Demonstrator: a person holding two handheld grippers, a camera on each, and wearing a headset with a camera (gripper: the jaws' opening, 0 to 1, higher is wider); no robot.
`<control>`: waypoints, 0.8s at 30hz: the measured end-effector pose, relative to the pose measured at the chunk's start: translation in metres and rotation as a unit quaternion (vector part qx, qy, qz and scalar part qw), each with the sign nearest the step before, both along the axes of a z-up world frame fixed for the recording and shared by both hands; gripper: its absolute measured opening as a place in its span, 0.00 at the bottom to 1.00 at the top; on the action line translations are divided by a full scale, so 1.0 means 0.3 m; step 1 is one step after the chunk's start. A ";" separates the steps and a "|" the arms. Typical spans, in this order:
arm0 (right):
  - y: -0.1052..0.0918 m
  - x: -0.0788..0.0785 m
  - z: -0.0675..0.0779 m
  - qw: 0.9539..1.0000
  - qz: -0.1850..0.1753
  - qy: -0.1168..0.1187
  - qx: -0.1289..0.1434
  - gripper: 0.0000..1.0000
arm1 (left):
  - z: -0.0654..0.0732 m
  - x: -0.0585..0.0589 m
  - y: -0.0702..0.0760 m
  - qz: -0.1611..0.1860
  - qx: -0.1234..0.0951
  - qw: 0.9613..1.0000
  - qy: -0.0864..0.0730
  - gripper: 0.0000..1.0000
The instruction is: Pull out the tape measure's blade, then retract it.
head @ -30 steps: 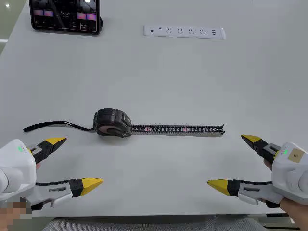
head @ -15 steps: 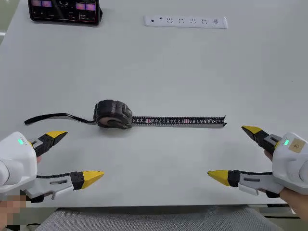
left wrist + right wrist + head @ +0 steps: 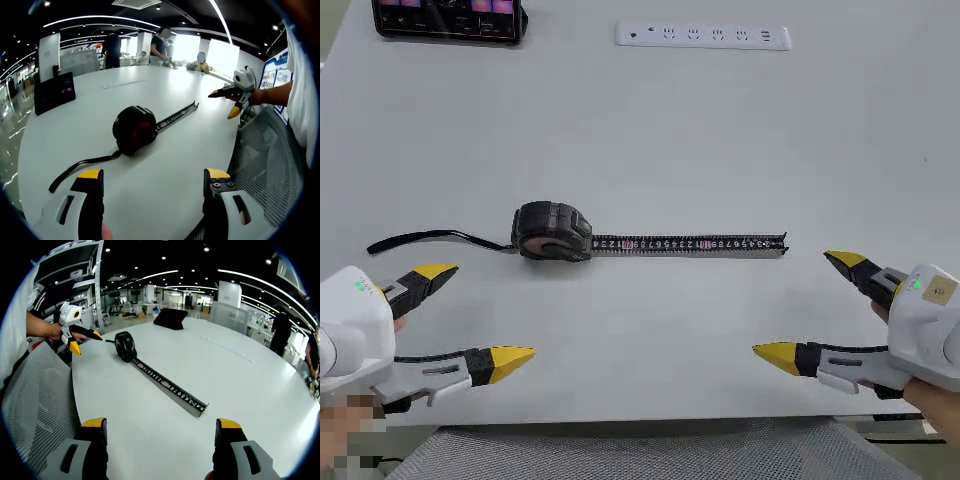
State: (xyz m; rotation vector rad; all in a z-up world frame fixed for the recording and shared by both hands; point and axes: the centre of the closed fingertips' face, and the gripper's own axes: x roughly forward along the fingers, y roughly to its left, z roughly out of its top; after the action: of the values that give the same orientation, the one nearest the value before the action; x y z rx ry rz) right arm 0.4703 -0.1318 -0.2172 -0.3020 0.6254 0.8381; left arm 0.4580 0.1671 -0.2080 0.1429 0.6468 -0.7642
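On a white table (image 3: 650,130) the tape measure (image 3: 552,232) is laid near the middle, its blade (image 3: 690,243) drawn out flat to the right and a black strap (image 3: 430,238) trailed left. A power strip (image 3: 702,35) and a dark tablet (image 3: 448,18) are set at the far edge. The left gripper (image 3: 494,310) and right gripper (image 3: 790,302) are held wide open and empty near the front edge. An open hall with ceiling light strips (image 3: 165,274) is seen beyond.

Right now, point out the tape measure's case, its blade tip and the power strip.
tape measure case (image 3: 552,232), head view: centre of black housing.
blade tip (image 3: 783,243), head view: end hook.
power strip (image 3: 702,35), head view: middle of white body.
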 end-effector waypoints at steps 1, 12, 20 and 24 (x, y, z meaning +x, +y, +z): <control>-0.001 0.001 0.000 1.000 0.000 0.000 -0.001 0.88 | 0.000 0.001 0.001 0.000 0.001 1.000 -0.001 0.79; -0.004 -0.001 -0.003 1.000 0.001 0.000 -0.002 0.88 | 0.002 0.006 0.002 0.001 0.000 1.000 0.000 0.79; -0.011 -0.002 -0.003 1.000 0.001 -0.001 -0.003 0.88 | -0.001 0.003 0.001 0.002 0.000 1.000 0.000 0.79; -0.008 -0.004 -0.004 1.000 0.001 -0.001 -0.003 0.88 | -0.001 0.003 0.000 0.002 0.000 1.000 0.000 0.79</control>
State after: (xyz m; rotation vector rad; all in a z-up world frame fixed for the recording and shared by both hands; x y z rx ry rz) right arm 0.4692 -0.1342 -0.2183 -0.3087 0.6264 0.8385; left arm 0.4589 0.1672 -0.2084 0.1417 0.6471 -0.7610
